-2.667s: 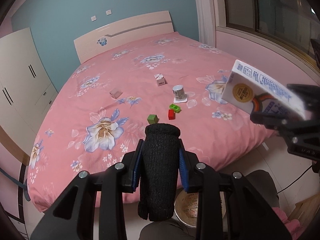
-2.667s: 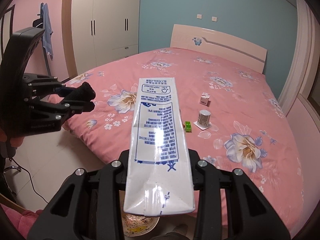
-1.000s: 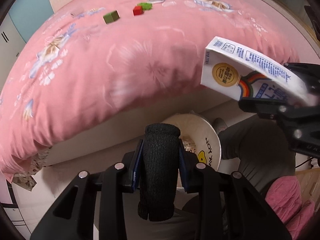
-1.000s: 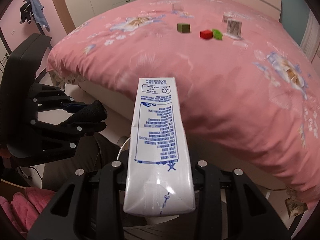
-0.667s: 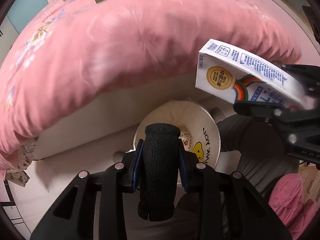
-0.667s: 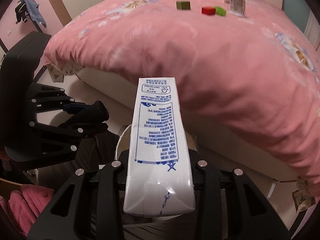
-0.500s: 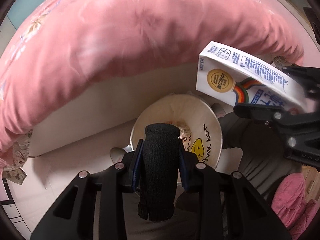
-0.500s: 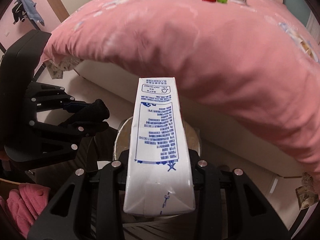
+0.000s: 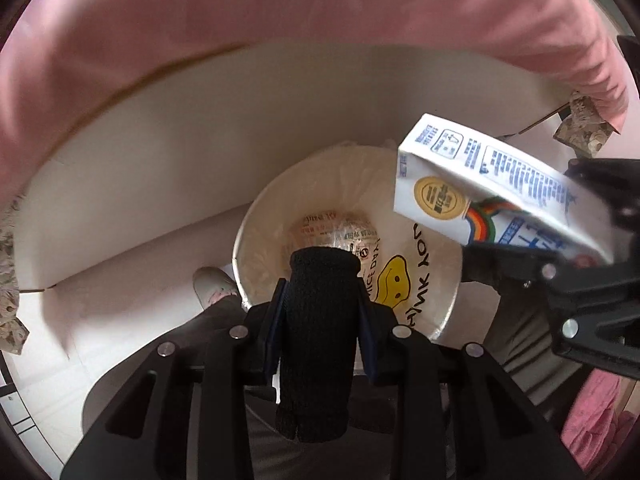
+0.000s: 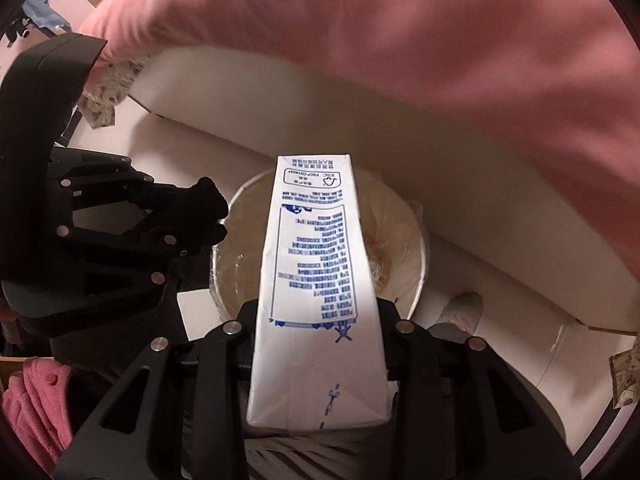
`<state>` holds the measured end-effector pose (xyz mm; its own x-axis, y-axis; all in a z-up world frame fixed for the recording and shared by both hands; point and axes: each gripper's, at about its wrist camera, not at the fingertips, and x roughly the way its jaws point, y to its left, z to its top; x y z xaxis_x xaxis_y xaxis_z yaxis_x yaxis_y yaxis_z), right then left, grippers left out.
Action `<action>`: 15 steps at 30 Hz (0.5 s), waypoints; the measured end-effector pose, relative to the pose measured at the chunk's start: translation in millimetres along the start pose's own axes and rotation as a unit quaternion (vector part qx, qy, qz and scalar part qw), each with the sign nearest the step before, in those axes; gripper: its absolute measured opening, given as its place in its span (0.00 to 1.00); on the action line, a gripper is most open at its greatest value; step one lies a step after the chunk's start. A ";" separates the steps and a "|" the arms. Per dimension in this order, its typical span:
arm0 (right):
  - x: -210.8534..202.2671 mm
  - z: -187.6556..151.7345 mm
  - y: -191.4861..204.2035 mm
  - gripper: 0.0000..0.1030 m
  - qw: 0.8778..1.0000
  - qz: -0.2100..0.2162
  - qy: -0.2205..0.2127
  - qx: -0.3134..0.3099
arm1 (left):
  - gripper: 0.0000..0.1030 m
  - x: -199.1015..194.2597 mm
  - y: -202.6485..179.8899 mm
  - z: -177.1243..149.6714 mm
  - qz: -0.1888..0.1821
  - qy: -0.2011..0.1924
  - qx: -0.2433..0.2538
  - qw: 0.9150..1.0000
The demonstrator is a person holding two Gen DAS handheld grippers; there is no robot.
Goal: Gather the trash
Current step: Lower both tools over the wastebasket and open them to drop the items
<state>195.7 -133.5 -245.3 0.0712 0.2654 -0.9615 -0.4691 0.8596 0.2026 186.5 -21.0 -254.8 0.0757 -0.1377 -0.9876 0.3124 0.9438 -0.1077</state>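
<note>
The milk carton (image 10: pixel 316 280) now hangs over the lined bin (image 9: pixel 256 236), clamped in my right gripper (image 10: pixel 318 320). My left gripper (image 9: pixel 322 308) pinches a black sock (image 9: pixel 318 340) above the bin's near rim. Both have dropped from bed (image 9: pixel 280 12) height, so I judge release comes next.

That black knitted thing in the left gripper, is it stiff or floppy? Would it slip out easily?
Probably soft. The black knitted roll bulges slightly past the left gripper, so it likely squashes rather than resists. Its fuzzy knit should cling to the pads, so slipping seems unlikely. It looks light; once let go over the bin it would likely drop limply.
</note>
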 end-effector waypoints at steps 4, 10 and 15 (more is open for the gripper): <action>20.0 4.8 -2.2 0.36 1.000 0.003 0.027 0.007 | 0.33 15.7 5.8 2.5 -0.011 0.018 -0.010 1.000; 51.5 16.8 -5.0 0.36 0.997 0.003 0.071 0.016 | 0.33 45.3 10.4 8.6 -0.030 0.043 -0.033 0.998; 84.5 21.5 -8.4 0.36 0.993 0.003 0.113 0.029 | 0.33 68.4 14.1 12.8 -0.047 0.060 -0.049 0.996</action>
<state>224.6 -108.9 -324.2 -0.1343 0.1715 -0.9760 -0.4170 0.8837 0.2127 208.1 -20.9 -322.5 -0.0648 -0.1959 -0.9785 0.2186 0.9540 -0.2054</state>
